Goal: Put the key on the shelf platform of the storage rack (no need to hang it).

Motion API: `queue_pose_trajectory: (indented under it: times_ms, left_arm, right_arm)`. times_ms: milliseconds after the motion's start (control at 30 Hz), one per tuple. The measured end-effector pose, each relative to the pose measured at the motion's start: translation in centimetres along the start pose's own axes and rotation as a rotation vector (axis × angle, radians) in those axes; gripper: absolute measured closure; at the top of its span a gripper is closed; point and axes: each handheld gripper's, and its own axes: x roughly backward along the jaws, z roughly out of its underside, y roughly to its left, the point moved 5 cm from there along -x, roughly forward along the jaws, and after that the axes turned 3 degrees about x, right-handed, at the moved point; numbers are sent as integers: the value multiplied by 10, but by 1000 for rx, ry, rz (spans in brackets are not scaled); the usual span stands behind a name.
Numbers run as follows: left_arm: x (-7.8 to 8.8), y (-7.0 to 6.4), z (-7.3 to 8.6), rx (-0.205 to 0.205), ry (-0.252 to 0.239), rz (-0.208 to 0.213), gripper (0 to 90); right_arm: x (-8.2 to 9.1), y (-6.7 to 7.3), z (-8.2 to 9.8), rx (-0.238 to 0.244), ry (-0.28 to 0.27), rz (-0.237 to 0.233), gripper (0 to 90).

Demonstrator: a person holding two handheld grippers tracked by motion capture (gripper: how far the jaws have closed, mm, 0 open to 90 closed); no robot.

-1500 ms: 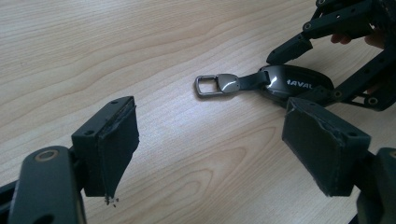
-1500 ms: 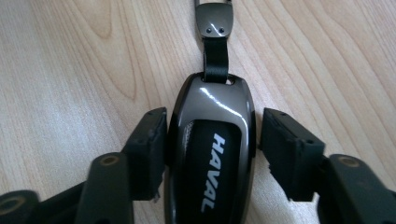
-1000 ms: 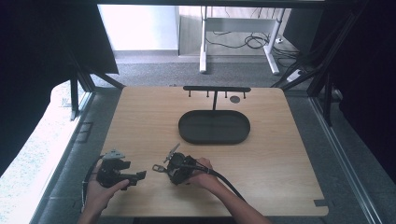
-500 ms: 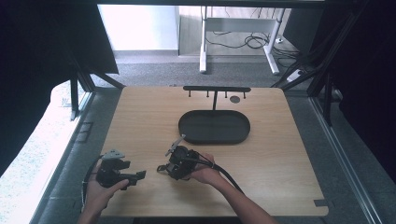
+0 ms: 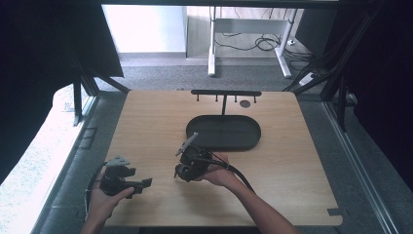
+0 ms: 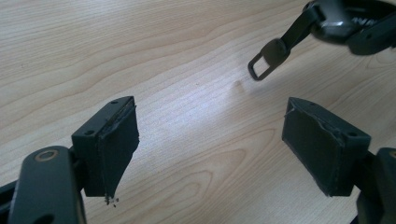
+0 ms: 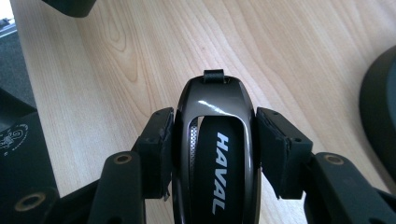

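Glossy black plastic sits between my right gripper's (image 7: 212, 154) jaws: a car key fob (image 7: 215, 140), clamped on both flanks, its long axis running straight out along the jaws, with a small strap loop at the far tip. White lettering on its face reads "HAVAL". I am holding it just above the pale wood worktop (image 5: 302, 161), near the front edge of the dark oval tray (image 5: 223, 133), behind which stands a black hook rack (image 5: 225, 92).

My left gripper (image 6: 210, 144) has its jaws spread wide and empty over bare wood. From there the fob's strap and metal ring (image 6: 268, 58) hang ahead and to the upper right, apart from both pads. The right hand (image 5: 221, 170) is plainly the nearer one to the tray and rack; I judge any hanging or placing turns on that ring end pointing away from me.
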Motion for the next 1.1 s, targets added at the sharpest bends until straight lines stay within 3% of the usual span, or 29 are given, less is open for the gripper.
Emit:
queue_pose_trajectory:
  times_ms: [700,1100]
  left_arm:
    - [0,0,0,-4,2,-1,189]
    - [-1,-1,0,0,2,0,189]
  right_arm:
    - [34,-34,-2,-28,-14,38,495]
    - [45,-65,3,-56,-12,73,495]
